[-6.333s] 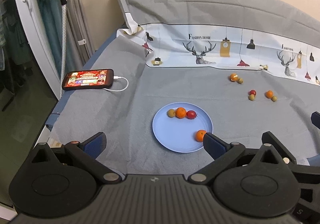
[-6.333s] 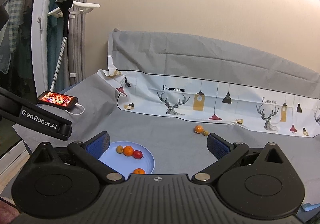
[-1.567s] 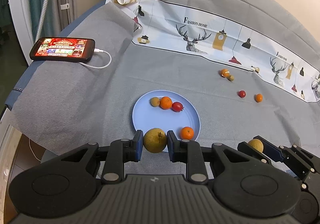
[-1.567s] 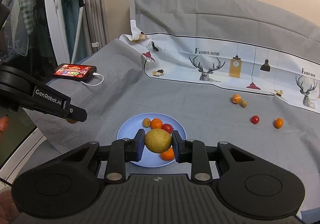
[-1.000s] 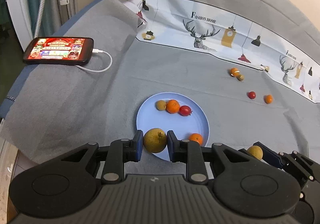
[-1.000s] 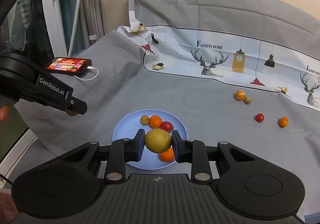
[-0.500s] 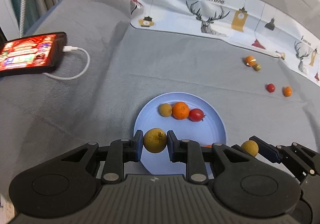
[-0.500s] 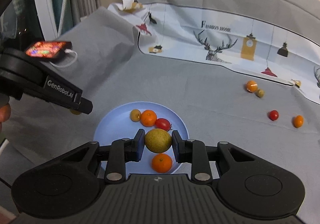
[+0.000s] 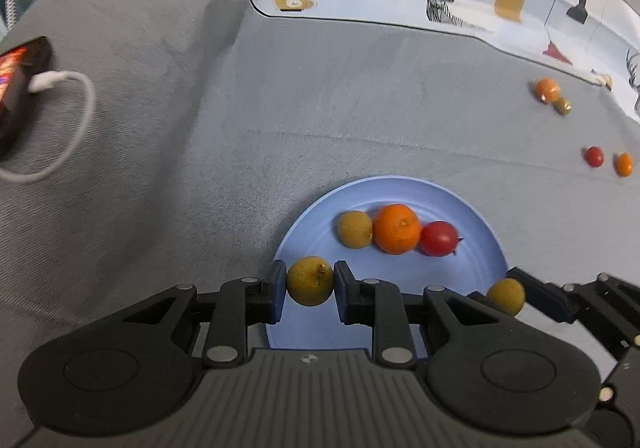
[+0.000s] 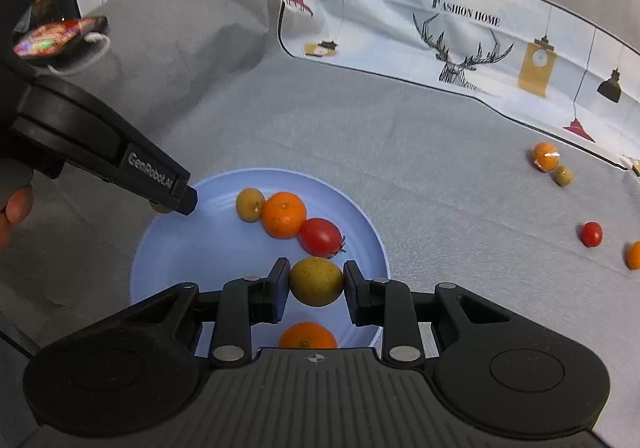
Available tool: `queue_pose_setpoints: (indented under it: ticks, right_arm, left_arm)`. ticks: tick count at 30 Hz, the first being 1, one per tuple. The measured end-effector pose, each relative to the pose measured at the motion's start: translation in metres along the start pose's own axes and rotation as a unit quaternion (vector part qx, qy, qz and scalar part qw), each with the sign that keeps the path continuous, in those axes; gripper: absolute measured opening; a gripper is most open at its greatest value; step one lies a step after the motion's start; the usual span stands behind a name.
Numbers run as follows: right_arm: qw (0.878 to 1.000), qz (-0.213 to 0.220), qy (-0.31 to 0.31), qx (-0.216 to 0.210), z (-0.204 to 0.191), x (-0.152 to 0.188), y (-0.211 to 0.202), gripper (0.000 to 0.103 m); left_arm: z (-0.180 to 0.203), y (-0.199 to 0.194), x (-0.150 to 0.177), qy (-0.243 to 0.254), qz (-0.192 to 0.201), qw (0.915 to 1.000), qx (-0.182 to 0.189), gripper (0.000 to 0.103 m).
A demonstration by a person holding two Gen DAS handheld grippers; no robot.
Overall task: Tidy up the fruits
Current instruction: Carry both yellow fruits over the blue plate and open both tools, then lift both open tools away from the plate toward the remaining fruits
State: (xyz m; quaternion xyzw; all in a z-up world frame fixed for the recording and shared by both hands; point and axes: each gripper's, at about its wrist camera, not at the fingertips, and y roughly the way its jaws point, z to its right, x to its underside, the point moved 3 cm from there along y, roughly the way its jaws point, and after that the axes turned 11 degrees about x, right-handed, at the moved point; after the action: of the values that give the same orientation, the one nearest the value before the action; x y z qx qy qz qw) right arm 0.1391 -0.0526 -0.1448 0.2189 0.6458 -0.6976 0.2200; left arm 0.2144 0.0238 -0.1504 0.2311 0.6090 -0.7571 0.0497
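Fruits sit in two groups: some on the blue plate (image 10: pixel 168 248) in the lower middle of both views, others loose on the grey cloth (image 9: pixel 360 100) at the right edge of each frame. On the plate a small yellow-brown fruit (image 10: pixel 249 204), an orange (image 10: pixel 284 215) and a red tomato (image 10: pixel 321 237) touch in a row, and another orange (image 10: pixel 307 335) lies at the plate's near rim, partly hidden behind the right gripper (image 10: pixel 316 287). That gripper's jaws are clenched on a yellow-green fruit (image 10: pixel 316 287), held over the plate just below the tomato. The left gripper (image 9: pixel 310 287) likewise grasps a yellow fruit with a stem (image 9: pixel 310 287) over the plate's left rim. Loose on the cloth are an orange with a small olive fruit beside it (image 10: pixel 545 156) in the upper right, and a red tomato beside a small orange (image 10: pixel 591 234) lower down. A lit phone (image 10: pixel 60 36) with a white cable lies in the upper left.
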Motion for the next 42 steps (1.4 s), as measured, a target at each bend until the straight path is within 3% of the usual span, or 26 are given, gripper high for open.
queue_pose_setpoints:
  ticks: [1, 2, 3, 4, 5, 7, 9, 15, 20, 27, 42]
  right_arm:
    - [1.0, 0.001, -0.001, 0.001, 0.0, 0.0, 0.003, 0.031]
    - [1.0, 0.002, -0.001, 0.003, -0.001, -0.001, 0.006, 0.031]
    - [1.0, 0.004, -0.002, 0.003, -0.002, -0.002, 0.008, 0.033]
    - [1.0, 0.006, -0.003, 0.001, -0.003, -0.003, 0.008, 0.042]
    - [1.0, 0.007, -0.002, -0.002, -0.002, -0.005, 0.007, 0.049]
    - [1.0, 0.015, 0.005, 0.002, 0.0, -0.008, -0.004, 0.072]
    - [1.0, 0.02, 0.013, 0.008, 0.006, -0.008, -0.02, 0.082]
    - [0.999, 0.009, 0.04, 0.004, 0.013, 0.012, -0.081, 0.096]
    - [0.999, 0.031, 0.036, 0.006, 0.001, 0.034, -0.134, 0.101]
    - [0.995, 0.087, 0.027, 0.043, 0.002, 0.049, -0.186, 0.102]
    - [0.984, 0.158, 0.032, 0.068, 0.002, 0.068, -0.247, 0.102]
  left_arm:
    - [-0.002, 0.004, 0.0, 0.003, -0.004, 1.0, -0.004, 0.042]
    - [-0.003, 0.006, -0.001, 0.006, -0.008, 0.9999, -0.007, 0.064]
    - [-0.003, 0.005, -0.001, 0.005, -0.004, 1.0, -0.006, 0.077]
    - [-0.004, 0.0, -0.002, 0.002, 0.004, 1.0, -0.006, 0.097]
    - [-0.004, -0.007, -0.002, 0.0, 0.019, 0.9998, -0.006, 0.102]
    - [-0.003, -0.026, 0.001, 0.005, 0.041, 0.9991, -0.002, 0.103]
    - [-0.004, -0.042, 0.008, 0.001, 0.042, 0.9991, -0.006, 0.103]
    - [-0.003, -0.099, 0.056, -0.033, 0.038, 0.9987, 0.007, 0.103]
    - [0.007, -0.134, 0.091, -0.023, 0.056, 0.9981, -0.006, 0.103]
    - [0.019, -0.177, 0.118, -0.01, 0.101, 0.9946, -0.021, 0.103]
    - [0.047, -0.222, 0.142, 0.022, 0.147, 0.9886, -0.024, 0.103]
